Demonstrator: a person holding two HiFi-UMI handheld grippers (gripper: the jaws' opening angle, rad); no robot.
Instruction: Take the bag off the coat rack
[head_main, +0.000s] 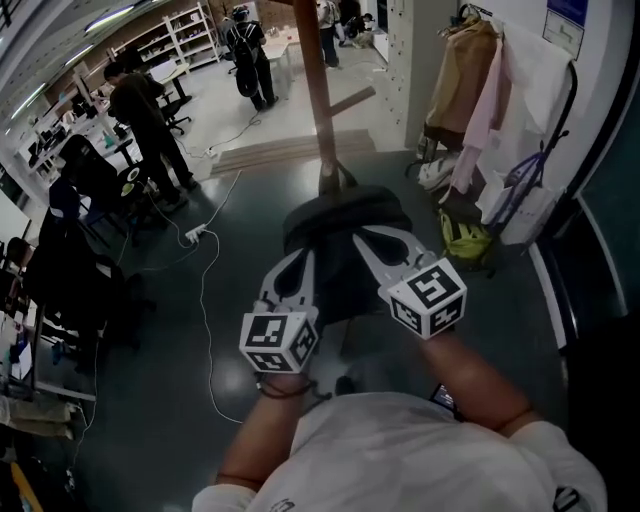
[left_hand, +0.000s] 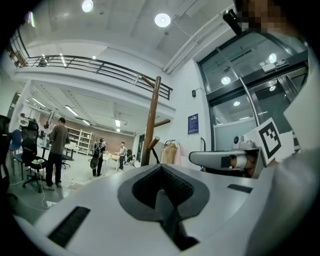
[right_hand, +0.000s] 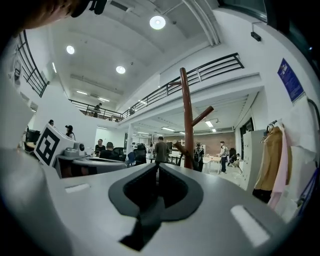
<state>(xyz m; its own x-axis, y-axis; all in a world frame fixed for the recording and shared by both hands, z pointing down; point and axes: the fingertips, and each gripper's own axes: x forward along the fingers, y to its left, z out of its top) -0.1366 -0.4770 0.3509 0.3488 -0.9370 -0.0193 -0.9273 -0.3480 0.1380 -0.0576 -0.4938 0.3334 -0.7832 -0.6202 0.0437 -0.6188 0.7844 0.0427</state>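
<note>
With left gripper (head_main: 307, 258) and right gripper (head_main: 361, 234) both clenched empty, open them, grasp the bag (head_main: 345, 225) near its top, lift it off the rack (head_main: 318, 90).

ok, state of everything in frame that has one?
coat rack: upright.
bag: hanging on the coat rack, not gripped.
left tongs: shut, empty.
right tongs: shut, empty.
coats: hanging, off to the right.
</note>
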